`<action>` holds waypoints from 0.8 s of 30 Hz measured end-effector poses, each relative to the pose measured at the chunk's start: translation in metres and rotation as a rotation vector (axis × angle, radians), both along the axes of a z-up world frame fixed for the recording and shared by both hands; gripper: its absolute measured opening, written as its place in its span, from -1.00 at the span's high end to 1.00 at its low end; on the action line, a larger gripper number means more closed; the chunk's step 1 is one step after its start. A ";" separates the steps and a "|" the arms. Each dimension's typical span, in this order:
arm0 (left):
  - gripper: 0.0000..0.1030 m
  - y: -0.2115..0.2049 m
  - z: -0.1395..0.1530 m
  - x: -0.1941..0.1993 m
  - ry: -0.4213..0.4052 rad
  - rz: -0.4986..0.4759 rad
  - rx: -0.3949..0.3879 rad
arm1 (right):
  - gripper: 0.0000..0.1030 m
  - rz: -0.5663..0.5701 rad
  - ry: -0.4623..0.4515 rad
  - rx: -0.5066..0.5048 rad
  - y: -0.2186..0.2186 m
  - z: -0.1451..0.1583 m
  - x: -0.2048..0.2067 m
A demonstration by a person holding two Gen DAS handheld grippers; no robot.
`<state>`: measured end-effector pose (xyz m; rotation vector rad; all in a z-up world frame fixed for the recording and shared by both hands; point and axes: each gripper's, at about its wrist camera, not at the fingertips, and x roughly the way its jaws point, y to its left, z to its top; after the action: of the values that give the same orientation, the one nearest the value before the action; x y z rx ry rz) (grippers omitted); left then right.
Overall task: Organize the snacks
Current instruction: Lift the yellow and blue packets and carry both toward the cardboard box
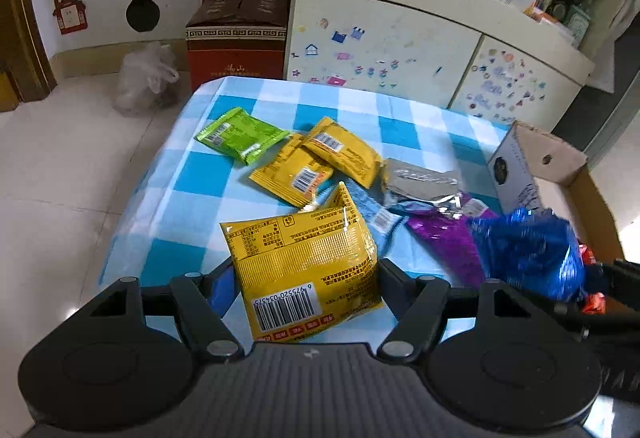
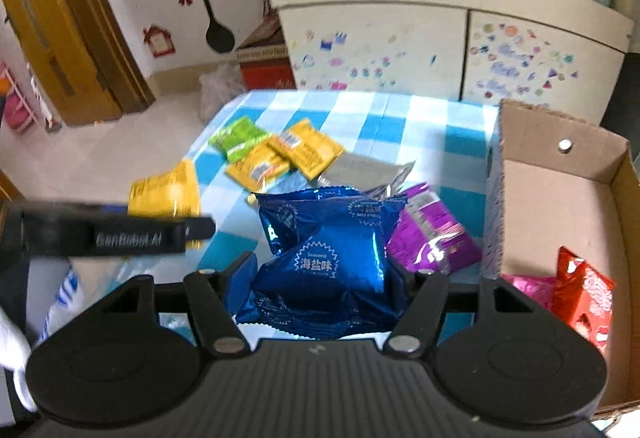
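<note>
Snacks lie scattered mid-worktop (image 1: pixel 192 174); the left gripper (image 1: pixel 306 274) has its jaws pinching a yellow packet (image 1: pixel 300 258) at six o'clock; the right gripper (image 2: pixel 324 270) has its jaws pinching a blue packet (image 2: pixel 328 258); a cardboard box (image 2: pixel 560 198) at three o'clock holds a red packet (image 2: pixel 584 294).

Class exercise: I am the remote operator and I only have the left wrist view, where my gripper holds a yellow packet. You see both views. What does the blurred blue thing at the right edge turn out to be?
Observer: A blue packet, clamped in the right gripper.
Operator: What is in the cardboard box? I see only its edge.
Observer: A red packet and a pink one lie at the near end of the cardboard box.
Operator: And the purple packet?
Observer: The purple packet lies on the table, beside the box's outer wall.
</note>
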<state>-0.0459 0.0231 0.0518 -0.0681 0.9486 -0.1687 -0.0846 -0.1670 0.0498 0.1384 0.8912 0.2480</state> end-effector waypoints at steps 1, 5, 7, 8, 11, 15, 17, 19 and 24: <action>-0.48 -0.002 0.001 -0.002 -0.001 0.001 -0.003 | -0.28 -0.008 -0.004 0.007 -0.004 0.002 -0.001; -0.48 -0.019 0.011 -0.010 -0.020 -0.013 -0.007 | -0.28 -0.052 -0.019 0.031 -0.021 0.010 -0.002; -0.48 -0.028 0.017 -0.014 -0.029 -0.023 -0.020 | -0.28 -0.072 -0.033 0.046 -0.031 0.015 -0.004; -0.48 -0.033 0.020 -0.016 -0.034 -0.031 -0.024 | -0.28 -0.085 -0.041 0.054 -0.037 0.018 -0.005; -0.48 -0.050 0.028 -0.022 -0.050 -0.063 -0.024 | -0.28 -0.126 -0.080 0.070 -0.057 0.026 -0.011; -0.48 -0.076 0.038 -0.031 -0.063 -0.112 -0.038 | -0.28 -0.169 -0.111 0.110 -0.083 0.036 -0.018; -0.48 -0.090 0.042 -0.036 -0.070 -0.142 -0.037 | -0.28 -0.189 -0.123 0.122 -0.095 0.039 -0.021; -0.48 -0.104 0.045 -0.039 -0.074 -0.170 -0.040 | -0.28 -0.215 -0.128 0.128 -0.106 0.043 -0.023; -0.48 -0.134 0.048 -0.043 -0.075 -0.224 -0.055 | -0.29 -0.269 -0.158 0.156 -0.136 0.051 -0.028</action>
<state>-0.0894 -0.1108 0.1001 -0.0060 0.8755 -0.4017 -0.1129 -0.3027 0.1009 0.3758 0.6869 0.0757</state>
